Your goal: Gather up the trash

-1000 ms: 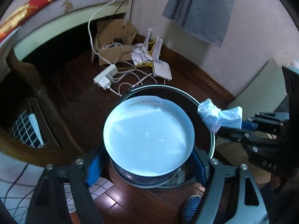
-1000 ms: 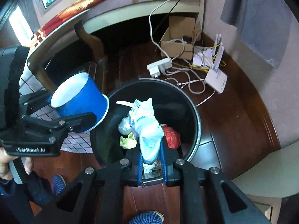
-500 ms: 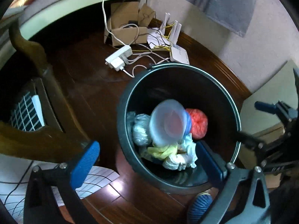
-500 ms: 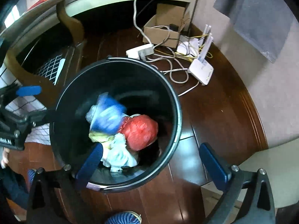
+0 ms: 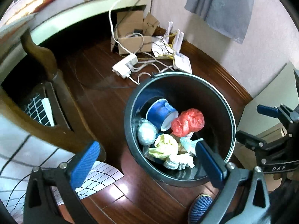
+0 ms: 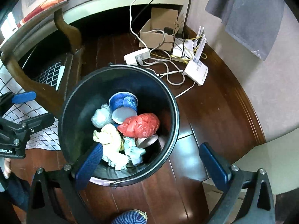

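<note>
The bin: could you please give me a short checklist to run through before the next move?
1. Left gripper jaws open and empty: ok.
2. Right gripper jaws open and empty: ok.
3. Blue cup inside the bin, on its side: ok.
4. Pale blue wad inside the bin, beside the red bag: ok.
5. Nothing hanging over the bin rim: ok.
6. More trash left on the floor: cannot tell; only the cables, router and box show.
</note>
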### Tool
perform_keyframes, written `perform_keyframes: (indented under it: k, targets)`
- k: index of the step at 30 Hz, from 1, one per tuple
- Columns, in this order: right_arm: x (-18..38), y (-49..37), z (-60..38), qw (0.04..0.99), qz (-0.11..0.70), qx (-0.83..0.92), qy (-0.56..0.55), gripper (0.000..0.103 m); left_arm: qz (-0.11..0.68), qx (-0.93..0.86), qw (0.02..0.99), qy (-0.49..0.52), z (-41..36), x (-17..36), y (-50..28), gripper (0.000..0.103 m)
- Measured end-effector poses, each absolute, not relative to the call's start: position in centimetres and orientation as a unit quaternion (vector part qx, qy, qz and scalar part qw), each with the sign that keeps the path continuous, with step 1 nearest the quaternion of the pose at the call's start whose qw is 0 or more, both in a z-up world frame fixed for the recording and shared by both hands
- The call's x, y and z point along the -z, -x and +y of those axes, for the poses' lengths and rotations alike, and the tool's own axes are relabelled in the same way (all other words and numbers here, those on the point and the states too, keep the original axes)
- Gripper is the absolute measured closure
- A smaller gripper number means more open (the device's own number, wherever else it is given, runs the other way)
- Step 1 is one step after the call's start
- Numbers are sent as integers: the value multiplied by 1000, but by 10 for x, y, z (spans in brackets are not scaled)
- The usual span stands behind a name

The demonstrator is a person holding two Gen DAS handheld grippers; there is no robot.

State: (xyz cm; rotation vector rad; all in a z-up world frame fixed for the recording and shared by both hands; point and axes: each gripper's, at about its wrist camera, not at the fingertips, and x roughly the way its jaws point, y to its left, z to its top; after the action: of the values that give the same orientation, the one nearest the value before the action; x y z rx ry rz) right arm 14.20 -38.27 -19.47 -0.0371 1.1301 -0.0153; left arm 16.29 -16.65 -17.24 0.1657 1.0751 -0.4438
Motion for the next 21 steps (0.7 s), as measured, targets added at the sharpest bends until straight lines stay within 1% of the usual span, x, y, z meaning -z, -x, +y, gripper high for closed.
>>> perform_keyframes:
  k: [11, 21]
  targets:
    - [139, -129, -368, 868, 496, 4, 0, 0, 473, 182, 860, -58, -141, 124, -142, 0]
    - [68, -100, -340, 888, 459, 5, 0, 0, 424, 158, 890, -52, -109, 61, -106, 0]
